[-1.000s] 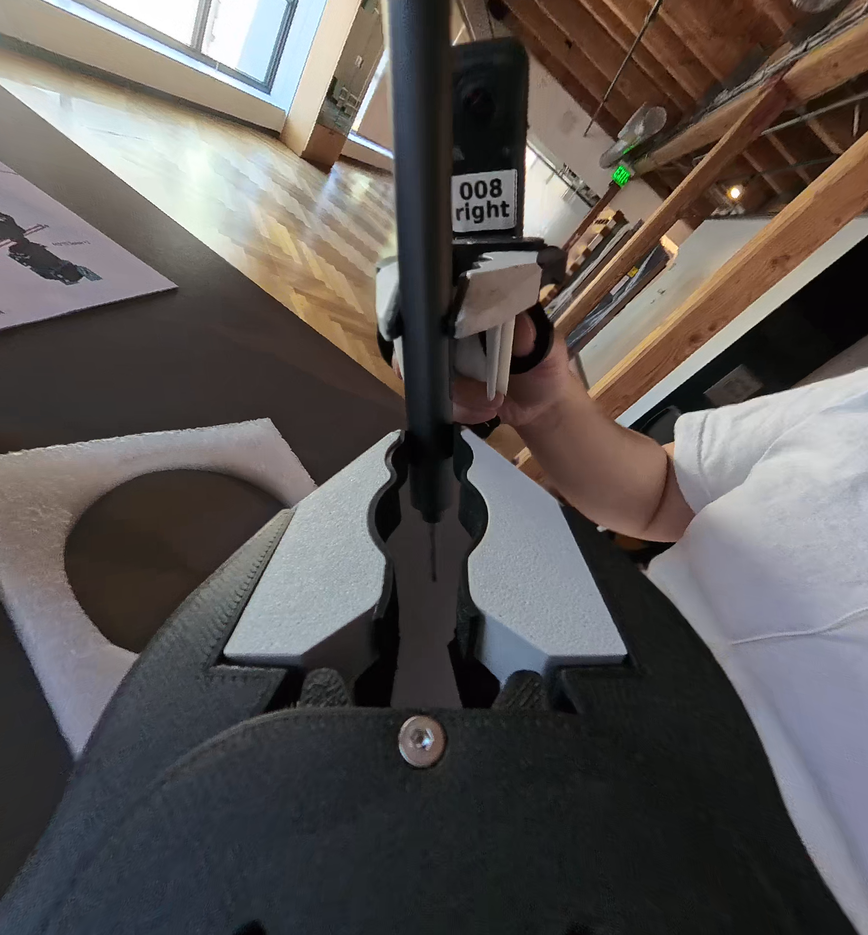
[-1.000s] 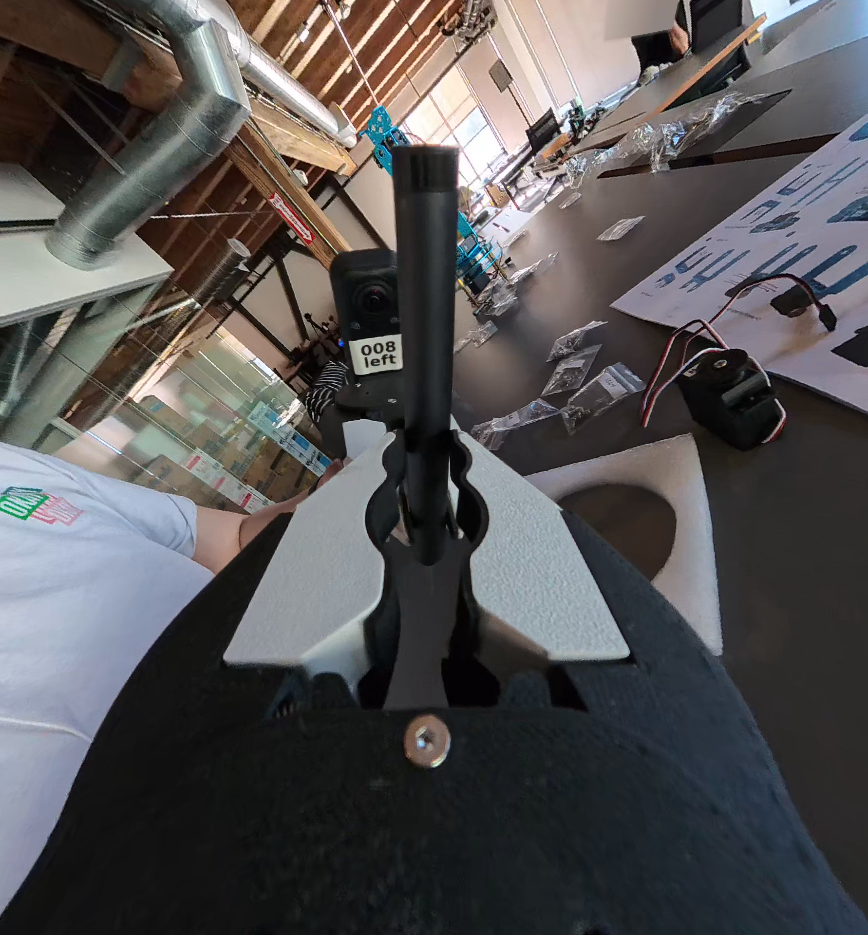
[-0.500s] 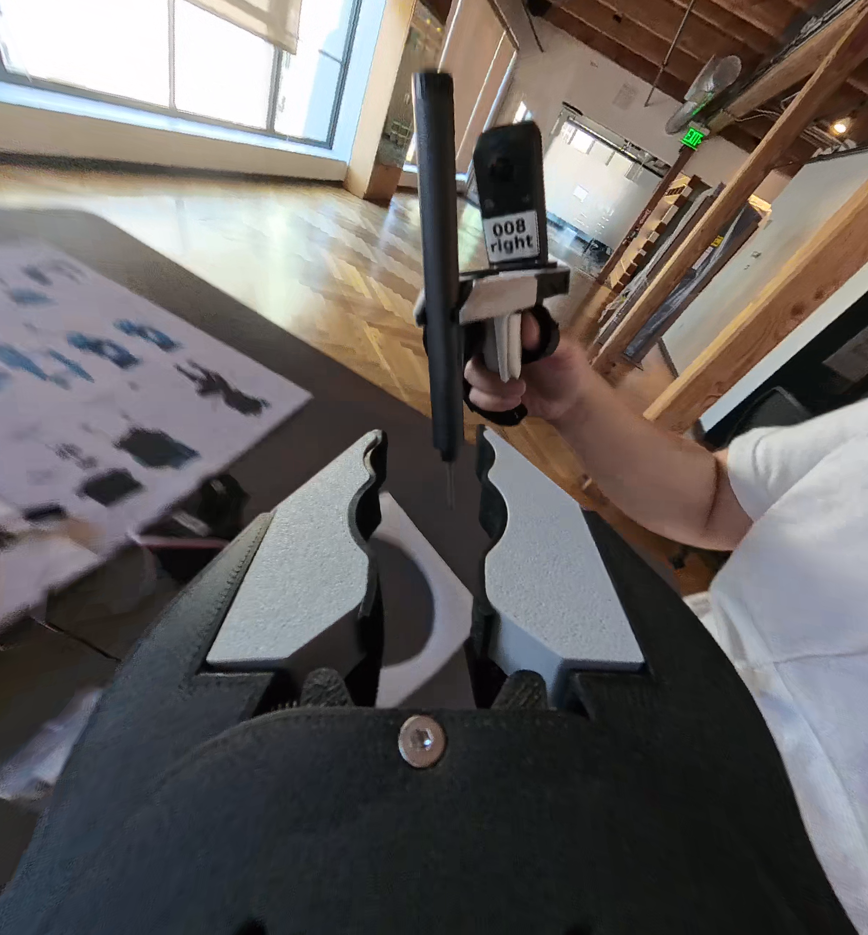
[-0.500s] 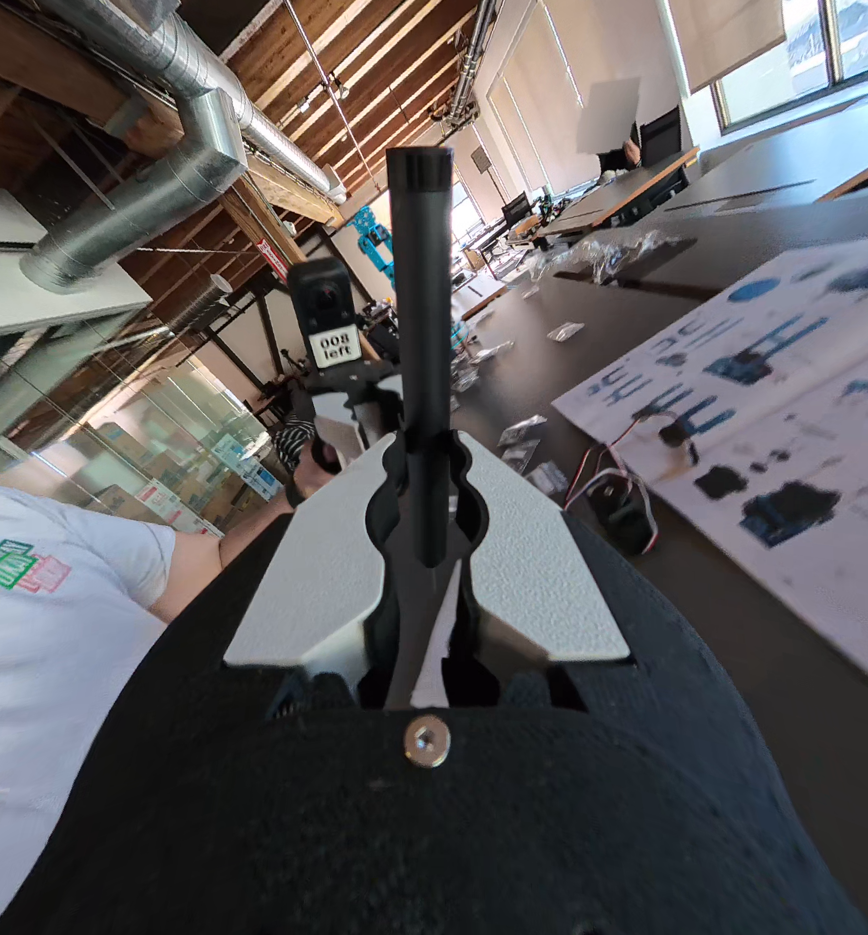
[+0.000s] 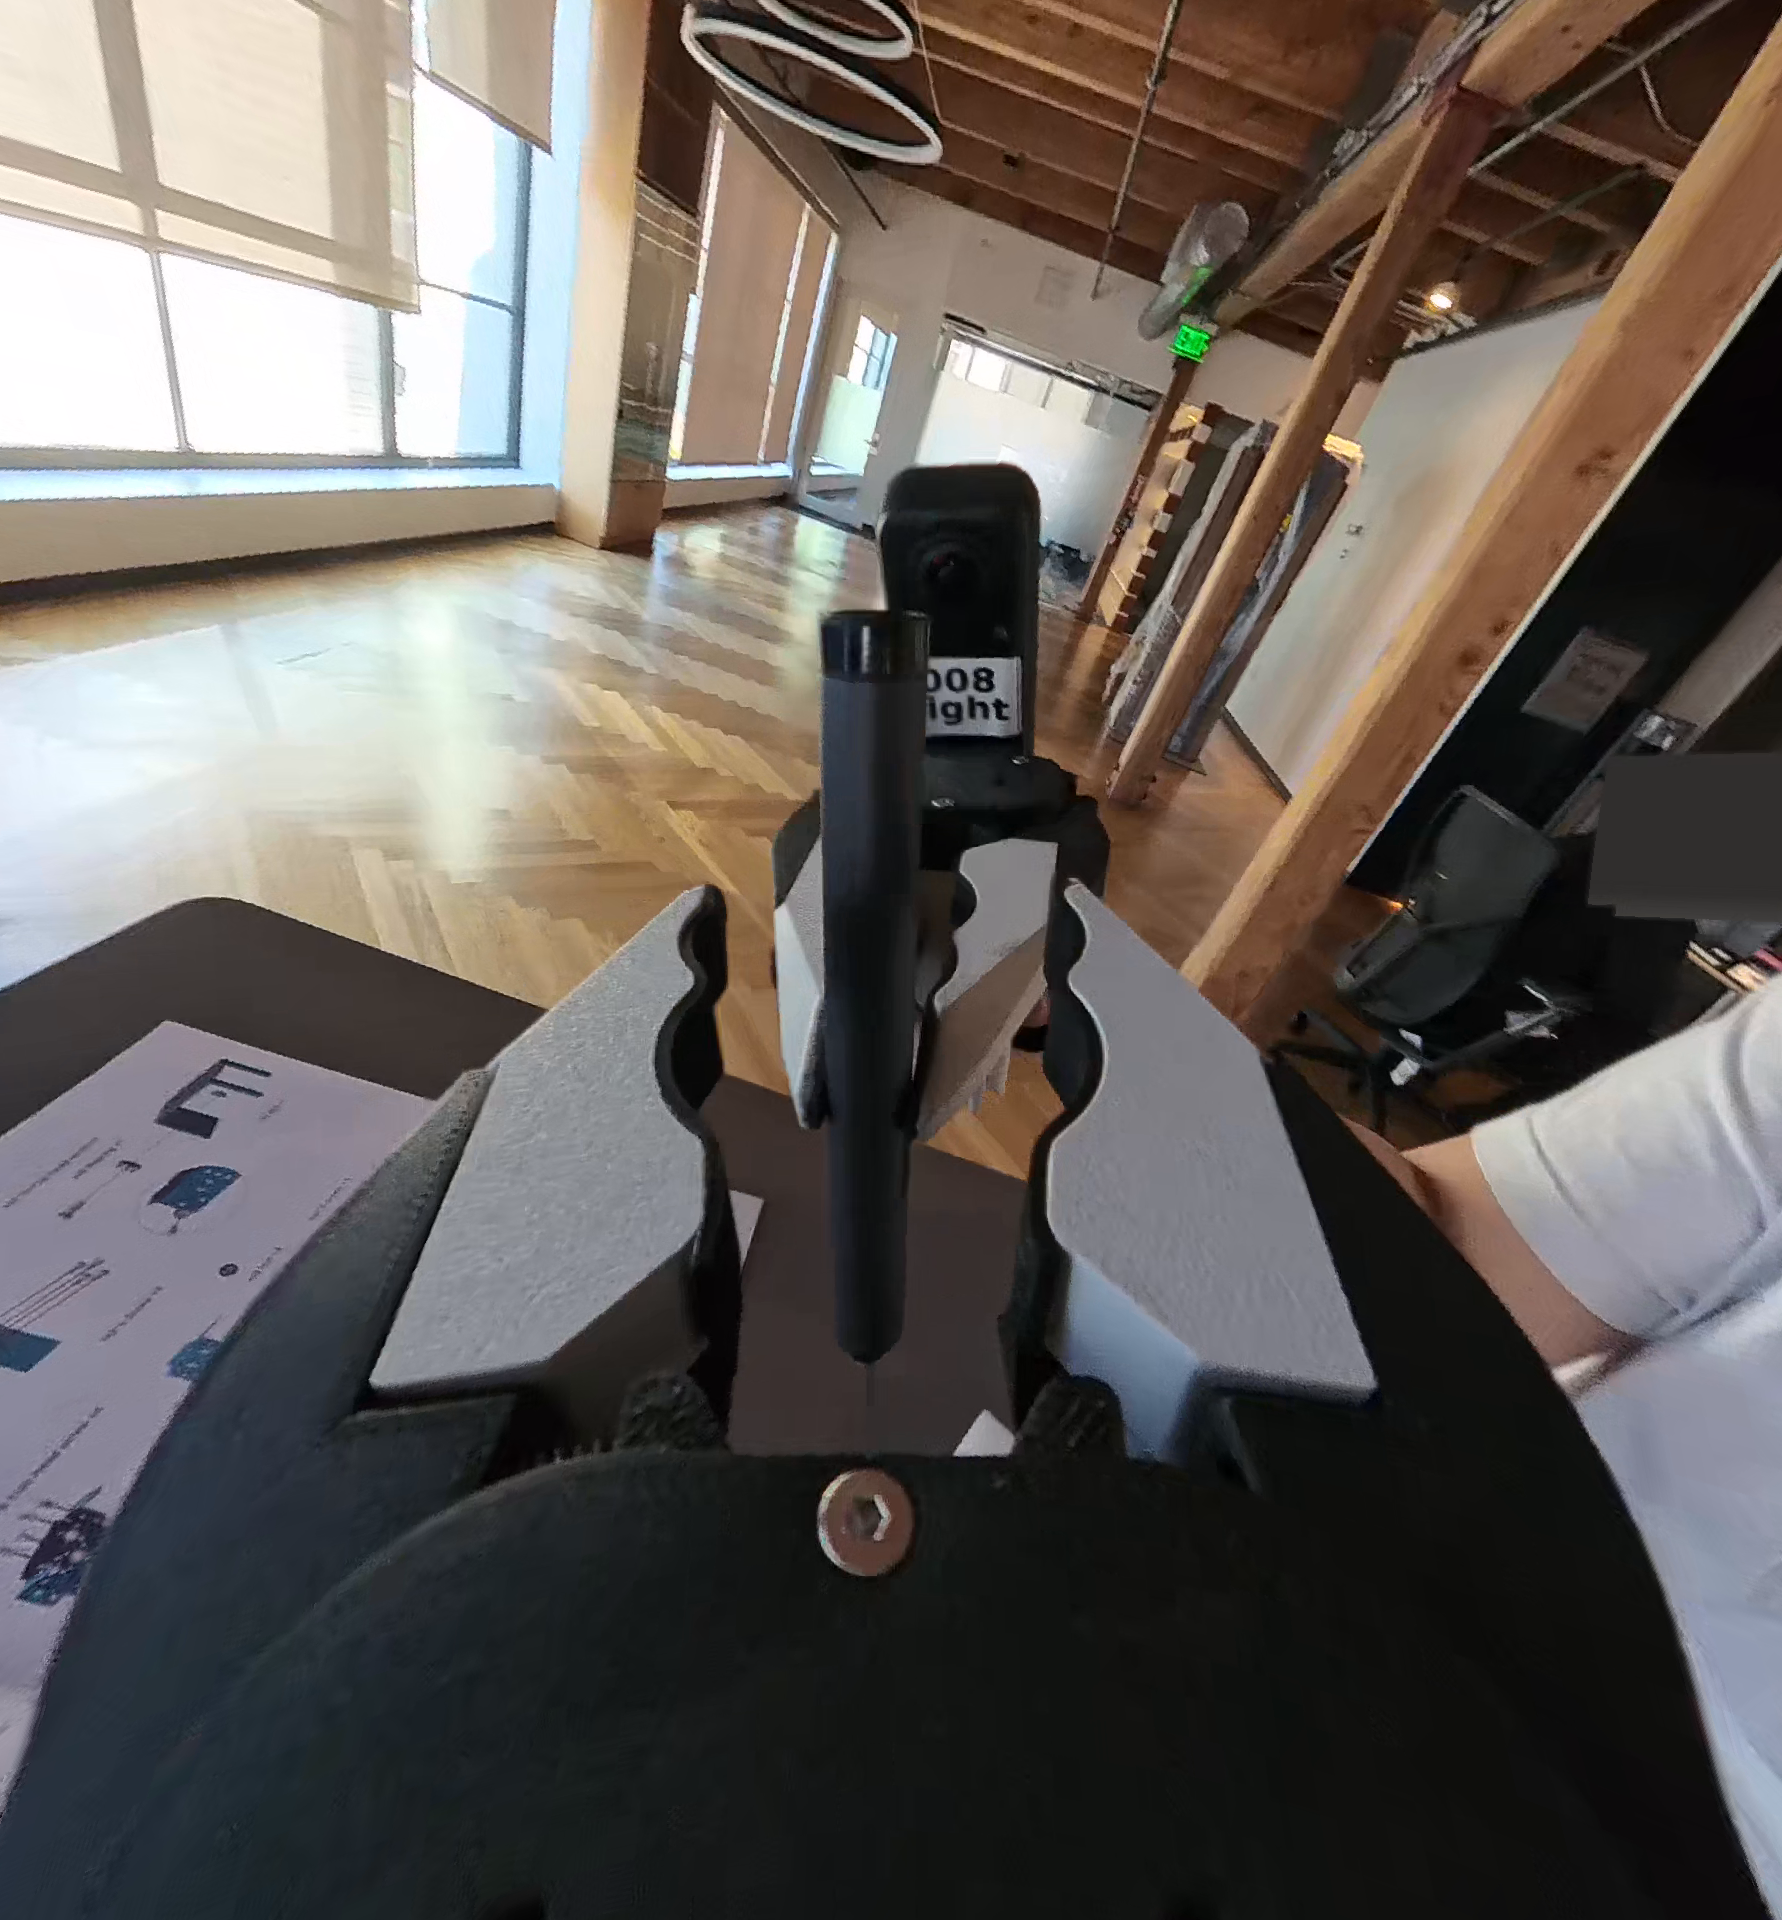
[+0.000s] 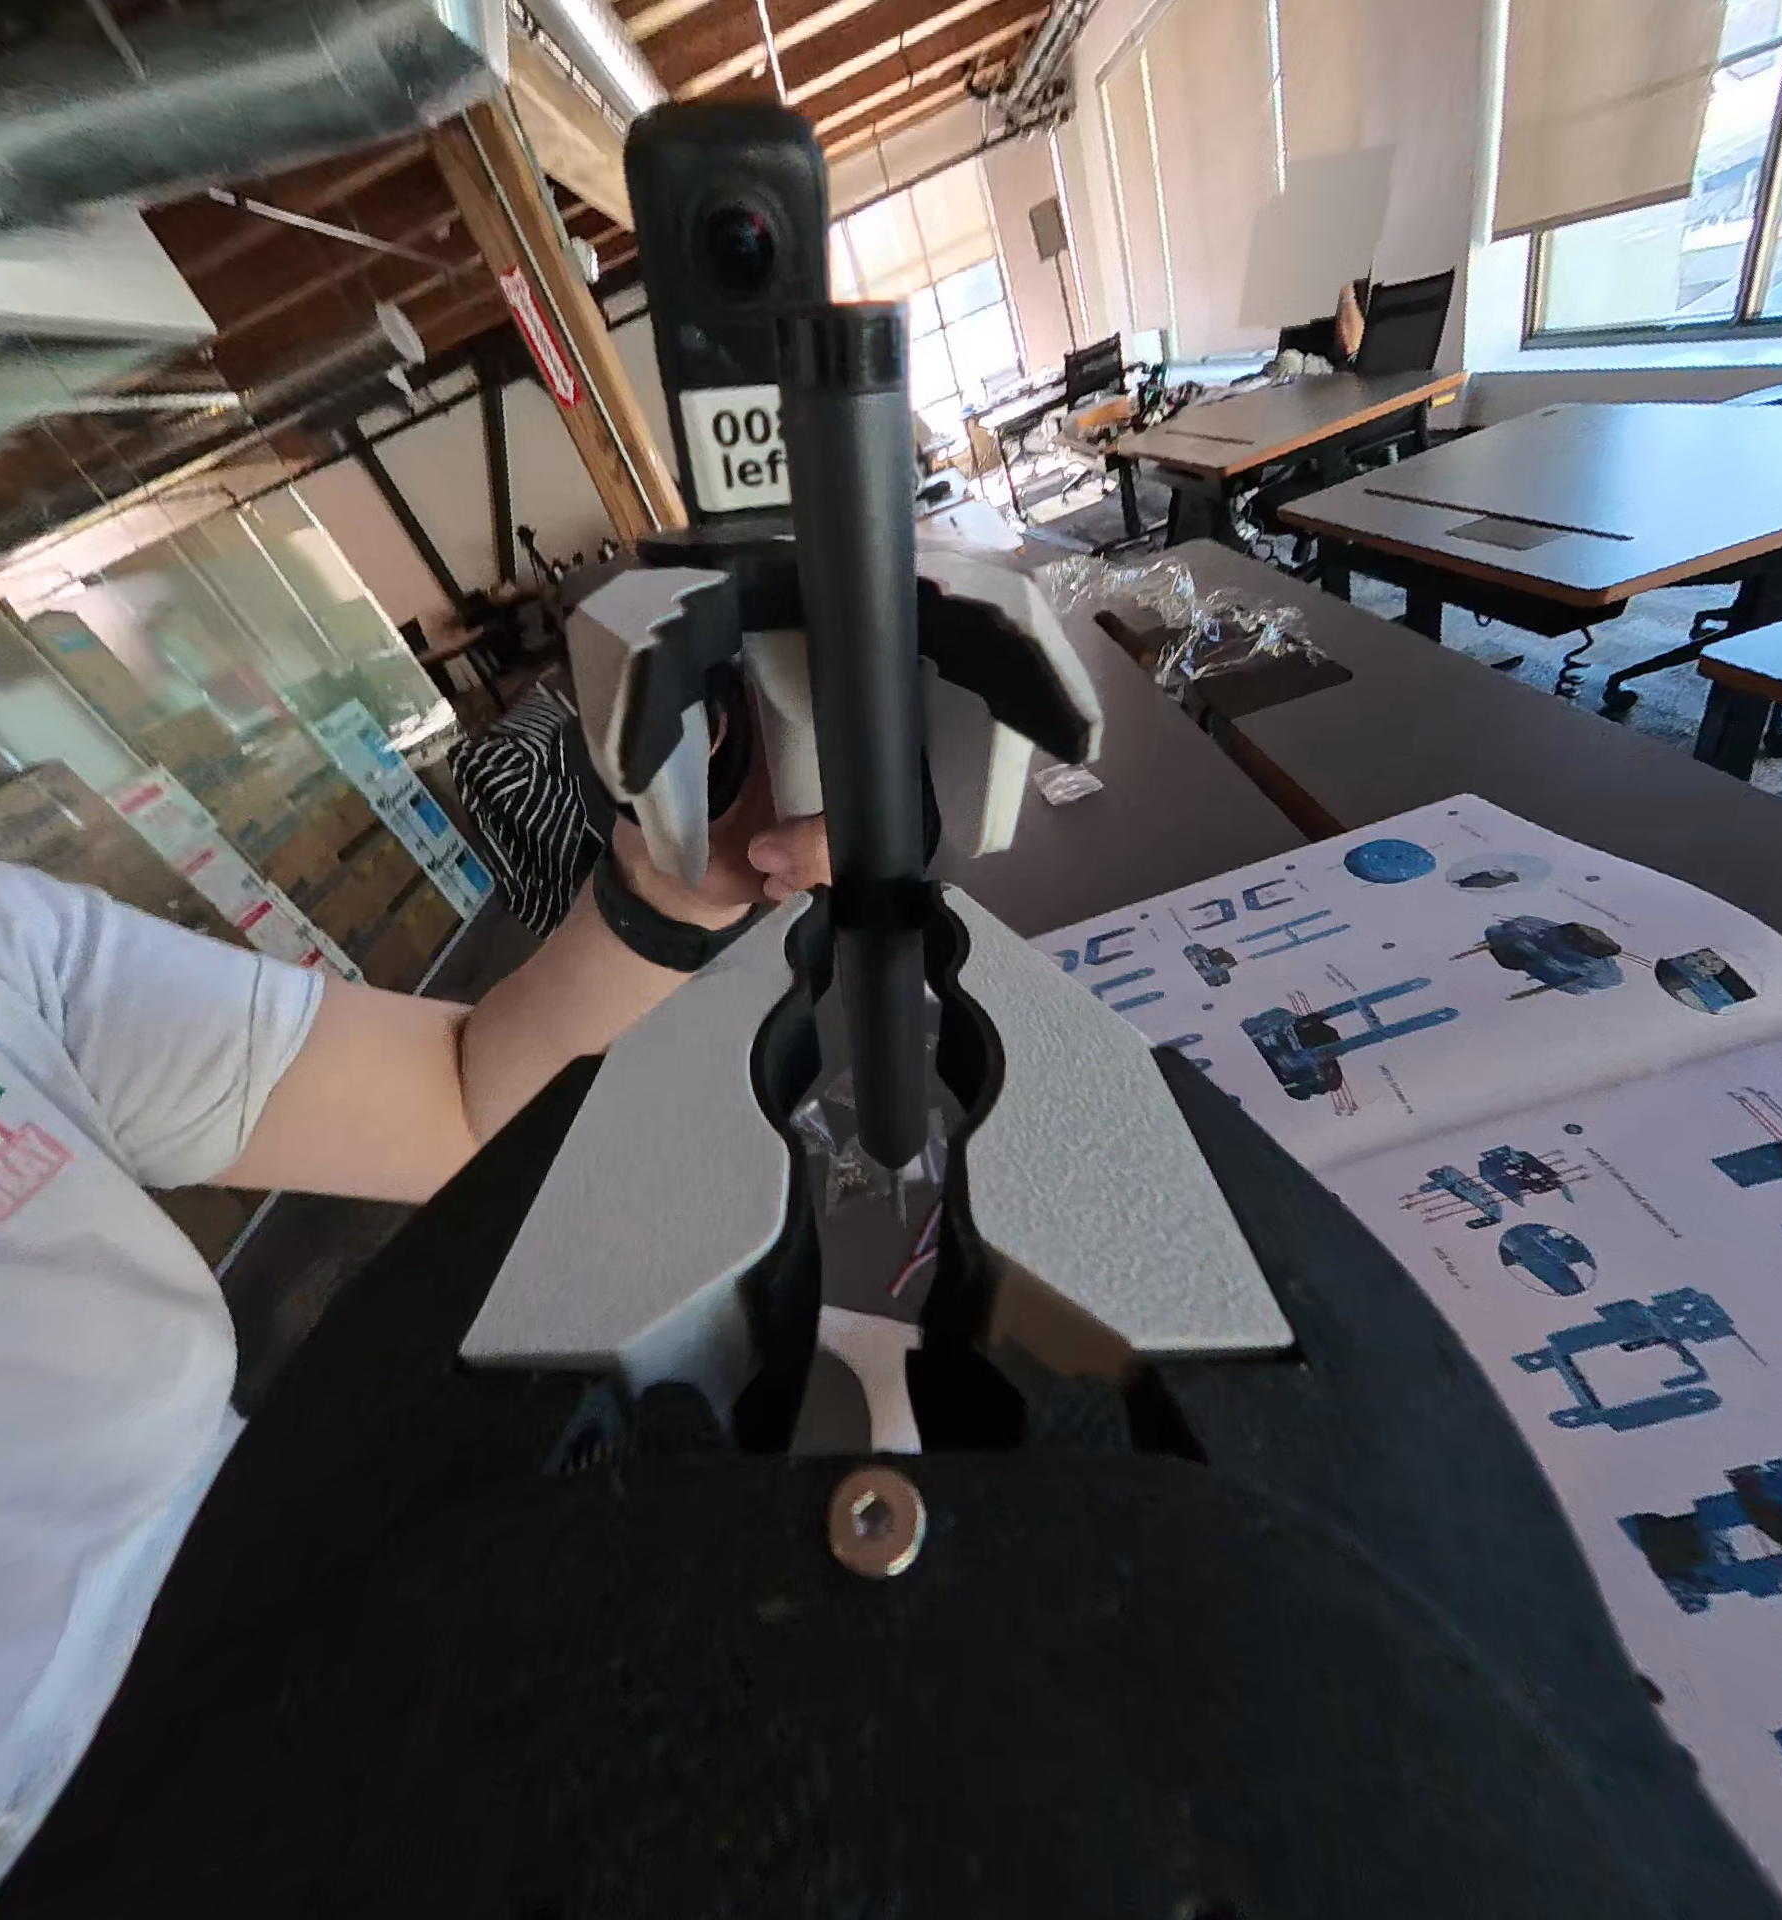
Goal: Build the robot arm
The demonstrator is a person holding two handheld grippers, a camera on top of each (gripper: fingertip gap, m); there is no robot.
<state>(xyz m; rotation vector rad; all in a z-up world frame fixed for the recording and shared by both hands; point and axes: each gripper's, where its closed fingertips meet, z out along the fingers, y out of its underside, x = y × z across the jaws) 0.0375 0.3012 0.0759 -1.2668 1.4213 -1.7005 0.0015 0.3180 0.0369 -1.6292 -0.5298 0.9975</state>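
A slim black screwdriver (image 6: 856,623) with a fine needle tip stands upright in my right gripper (image 6: 871,914), which is shut on its lower shaft. In the left wrist view the screwdriver (image 5: 866,1039) hangs tip-down between my left gripper's (image 5: 887,914) grey fingers (image 5: 575,1164) without touching them. The left gripper is open wide and empty. It faces the right gripper (image 5: 866,1117) at close range. The left gripper also shows in the right wrist view (image 6: 835,847), open, just behind the screwdriver, held by a person's hand (image 6: 762,862).
A dark table (image 6: 1157,769) carries a large printed sheet with blue diagrams (image 6: 1489,1143), also in the left wrist view (image 5: 87,1299). Small clear parts bags (image 6: 845,1153) and a white foam piece (image 6: 866,1382) lie under the right gripper. More desks (image 6: 1593,488) stand behind. Wooden posts (image 5: 1489,520) rise at right. The grippers' ends are close to 5 cm from one another.
My left gripper let go of the screwdriver's tip end and opened wide. My right gripper kept its hold. Both grippers tilted up and swung, so the printed sheet came into view.
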